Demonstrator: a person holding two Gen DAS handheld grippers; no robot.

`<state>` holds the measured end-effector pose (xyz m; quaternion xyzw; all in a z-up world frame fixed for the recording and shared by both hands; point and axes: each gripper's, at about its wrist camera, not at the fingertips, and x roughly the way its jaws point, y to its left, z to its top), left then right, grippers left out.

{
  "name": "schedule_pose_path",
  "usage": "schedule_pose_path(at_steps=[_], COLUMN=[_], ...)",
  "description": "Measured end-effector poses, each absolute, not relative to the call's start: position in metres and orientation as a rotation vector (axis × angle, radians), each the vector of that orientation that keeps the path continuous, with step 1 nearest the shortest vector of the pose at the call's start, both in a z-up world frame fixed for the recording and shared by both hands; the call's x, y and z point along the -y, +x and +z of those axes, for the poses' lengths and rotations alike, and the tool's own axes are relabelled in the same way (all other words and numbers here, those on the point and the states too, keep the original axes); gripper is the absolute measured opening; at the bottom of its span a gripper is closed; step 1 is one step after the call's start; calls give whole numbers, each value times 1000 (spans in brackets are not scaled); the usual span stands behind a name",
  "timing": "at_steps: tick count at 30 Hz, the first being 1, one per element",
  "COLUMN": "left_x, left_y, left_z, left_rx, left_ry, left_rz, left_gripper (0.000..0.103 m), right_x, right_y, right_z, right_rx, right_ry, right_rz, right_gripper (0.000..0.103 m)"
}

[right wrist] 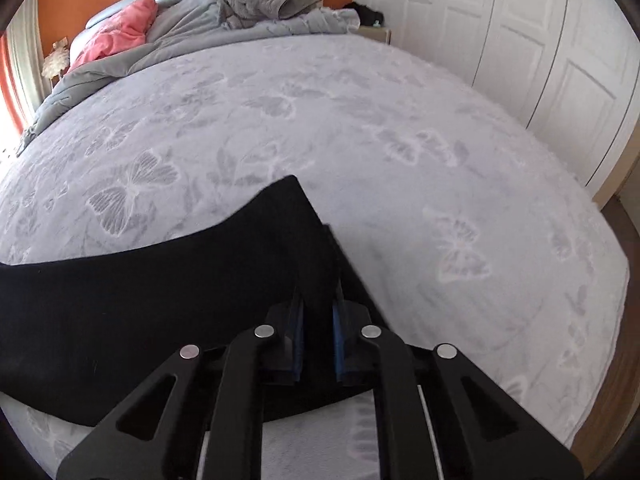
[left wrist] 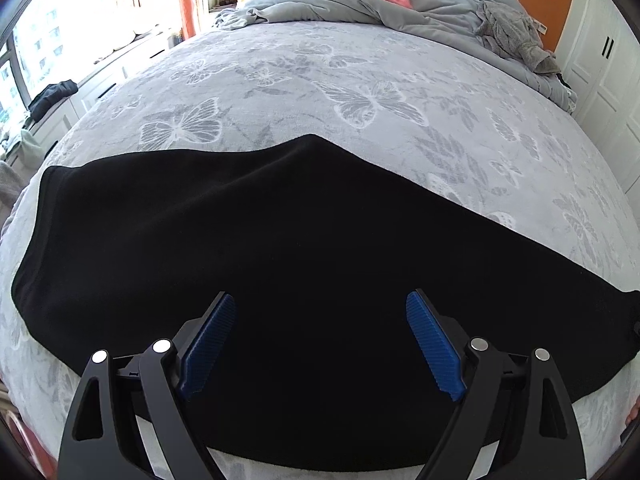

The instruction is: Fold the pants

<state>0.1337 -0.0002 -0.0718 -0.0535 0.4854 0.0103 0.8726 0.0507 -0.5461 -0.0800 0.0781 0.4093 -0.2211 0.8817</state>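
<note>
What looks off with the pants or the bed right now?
Nothing damaged or spilled. The pants lie flat across the bed. The right claw is shut on their end, which stands lifted off the bed. The left claw is open above them. The quilt is bunched at the headboard.

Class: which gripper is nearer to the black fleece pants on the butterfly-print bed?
Right. The right gripper is shut on the black fleece pants, pinching one end; the left gripper hovers open above them.

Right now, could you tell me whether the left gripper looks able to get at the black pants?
Probably yes: the left gripper is open above the black pants, with nothing between them.
</note>
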Motion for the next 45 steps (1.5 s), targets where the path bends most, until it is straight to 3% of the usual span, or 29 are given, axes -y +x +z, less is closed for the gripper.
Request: schedule_pose_path(at_steps=[3,7,9,10,11,22,25,28,29,30,32,33,40,45], left_x=[-8,-4,0,1,2,-10,-19,-30,-33,-36,-42,-47,-80,-103], left_y=[134,136,131,128,125,93,88,83,82,80,77,76,68,63], left_z=[-72,-78,-76,-75,-73,-58,-59,-61,-62,-62,-63,-63,-63,-64], left_rx=[-1014,-1044,-1031,-1022,-1013,-931,-936,-945,-947,-947,-944,-945,-962,-970], left_ry=[-151,-123,-99,-91,-81,38,42,37,36,39,48,50,34,11], left_rz=[31,23,23,18,13,48,61,74,76,77,86,89,120,144], left_gripper=[86,86,86,86,86,88,88,88,88,88,88,88,88,88], right_x=[563,545,537,533,530,540,550,554,553,551,550,550,530,543], right_y=[54,52,42,36,30,16,16,19,21,23,27,28,37,35], right_z=[-112,-86,-73,-70,-68,-110,-117,-119,-119,-118,-115,-115,-77,-95], right_rx=[-919,-889,-874,-876,-882,-965,-902,-845,-834,-834,-830,-818,-671,-728], right_ry=[245,210,223,227,232,613,752,829,833,818,801,823,832,873], right_rz=[-467,-471,-466,-475,-487,-398,-410,-424,-439,-467,-496,-484,-463,-524], right_gripper=[10,22,43,68,83,84,88,87,81,72,28,17,14,17])
